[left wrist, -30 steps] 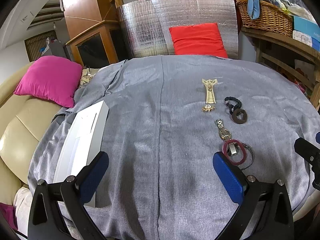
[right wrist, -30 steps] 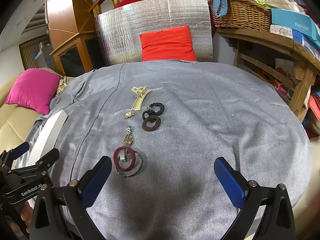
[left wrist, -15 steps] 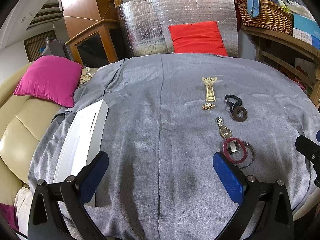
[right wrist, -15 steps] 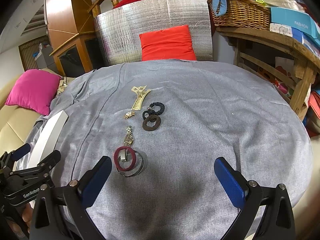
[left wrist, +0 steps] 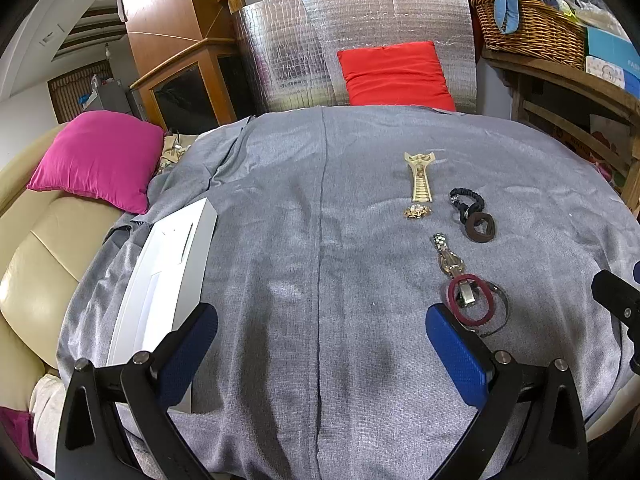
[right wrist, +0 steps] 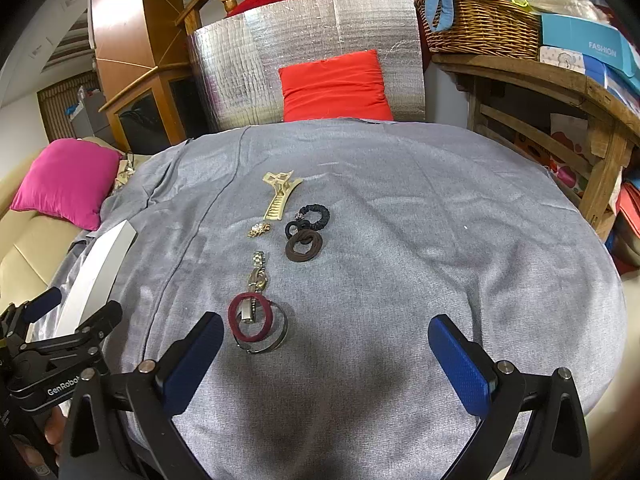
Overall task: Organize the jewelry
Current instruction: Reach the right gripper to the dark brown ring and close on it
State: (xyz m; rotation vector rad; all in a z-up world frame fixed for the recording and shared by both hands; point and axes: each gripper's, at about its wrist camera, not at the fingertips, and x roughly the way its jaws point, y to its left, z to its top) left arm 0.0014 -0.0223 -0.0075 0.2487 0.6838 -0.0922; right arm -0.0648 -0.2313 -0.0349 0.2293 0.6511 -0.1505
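Both the left gripper (left wrist: 320, 344) and the right gripper (right wrist: 326, 356) are hovering with jaws spread wide, holding nothing. The jewelry (right wrist: 276, 260) is lying in a cluster on the grey cloth (right wrist: 400, 240). Only the left view is showing the whole white box (left wrist: 168, 276).

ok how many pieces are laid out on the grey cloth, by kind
hair ties: 3 (black scrunchie, brown hair tie, maroon hair tie)
hair clip: 1
gold brooch: 1
wristwatch: 1
metal bangle: 1
total: 7
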